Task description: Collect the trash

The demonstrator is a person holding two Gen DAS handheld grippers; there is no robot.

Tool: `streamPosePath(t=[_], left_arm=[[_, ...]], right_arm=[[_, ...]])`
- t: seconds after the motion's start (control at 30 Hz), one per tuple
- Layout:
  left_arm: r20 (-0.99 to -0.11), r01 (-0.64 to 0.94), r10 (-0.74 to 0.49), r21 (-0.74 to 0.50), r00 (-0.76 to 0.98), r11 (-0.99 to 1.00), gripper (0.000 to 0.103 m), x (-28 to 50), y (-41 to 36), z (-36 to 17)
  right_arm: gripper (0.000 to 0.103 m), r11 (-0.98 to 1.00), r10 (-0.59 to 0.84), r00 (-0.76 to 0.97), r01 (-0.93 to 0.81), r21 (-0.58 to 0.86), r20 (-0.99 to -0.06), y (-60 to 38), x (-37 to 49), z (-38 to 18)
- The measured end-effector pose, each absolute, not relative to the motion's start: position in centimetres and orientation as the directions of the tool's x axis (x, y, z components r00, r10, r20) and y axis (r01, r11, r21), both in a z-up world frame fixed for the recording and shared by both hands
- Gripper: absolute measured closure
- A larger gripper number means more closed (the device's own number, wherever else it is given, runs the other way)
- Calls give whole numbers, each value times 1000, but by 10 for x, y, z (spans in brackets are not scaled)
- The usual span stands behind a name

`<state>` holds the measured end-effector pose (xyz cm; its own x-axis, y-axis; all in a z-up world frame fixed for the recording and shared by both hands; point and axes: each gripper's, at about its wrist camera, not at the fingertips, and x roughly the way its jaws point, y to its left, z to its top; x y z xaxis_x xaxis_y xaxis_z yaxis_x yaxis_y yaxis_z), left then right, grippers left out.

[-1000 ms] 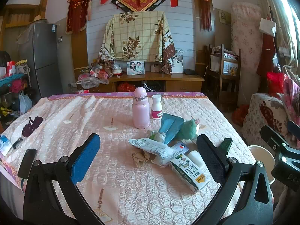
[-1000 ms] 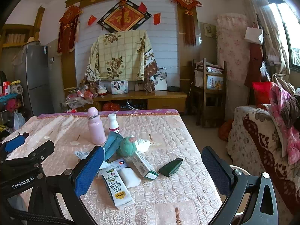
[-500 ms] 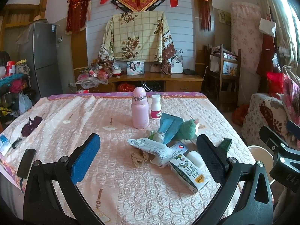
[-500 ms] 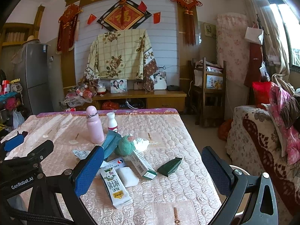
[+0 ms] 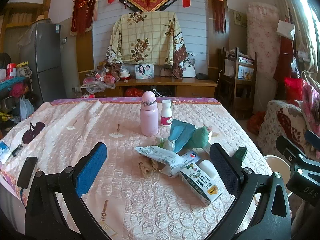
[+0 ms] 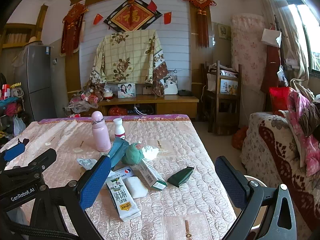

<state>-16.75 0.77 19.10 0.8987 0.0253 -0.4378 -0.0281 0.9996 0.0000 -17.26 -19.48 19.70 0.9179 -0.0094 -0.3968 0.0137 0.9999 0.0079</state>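
**Trash heaped by the pink bottle, both tongs spread above the worktop**

While the left tongs [image 5: 158,164] and the right tongs [image 6: 163,177] hang spread wide and empty over the near part of the worktop [image 5: 84,124], the trash lies in a loose heap just in front of the pink bottle [image 5: 149,116], which stands upright on the quilted pink cover. A small white bottle [image 5: 166,115] with a red label stands just to the right of the pink bottle, close beside it. In front of the pink bottle and to its right, a blue-green wrapper [image 5: 181,134] leans against a teal stuffed toy [image 5: 200,139]. Nearer still, a crumpled white printed bag [image 5: 160,156] lies over a white card with a red and blue logo [image 5: 192,156], and a wad of brownish paper [image 5: 147,166] sits just left of the bag. A milk carton [image 5: 200,182] lies flat at the near edge of the heap, touching a white block [image 6: 136,187] on its right. In the right wrist view, a green and white box [image 6: 153,175] lies beside that block, and a dark green folded packet [image 6: 180,177] lies apart, farther right of the pink bottle. White crumpled tissue [image 6: 150,152] rests behind the toy. A pale round bin [image 5: 277,167] stands off the right edge of the worktop, well apart from the pink bottle.
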Motion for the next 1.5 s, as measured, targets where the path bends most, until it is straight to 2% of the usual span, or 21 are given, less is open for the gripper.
streamPosePath(t=[0.2,0.3,0.43,1.5], left_arm=[[-446,-26,23,1,894,1000,1,-167,4,186],[-447,-27,26,3,894,1000,1,-167,4,186],[-447,-27,24,-1,894,1000,1,-167,5,185],[-477,-29,25,-1,878,1000,1,-160,7,166]], right_arm=[[0,1000,-9,912,12,6,-410,-197,-172,194],[0,999,3,924,13,40,-383,-197,-173,194],[0,1000,-11,912,13,1,-410,-196,-172,193],[0,1000,-16,885,15,-8,-466,-201,-165,183]])
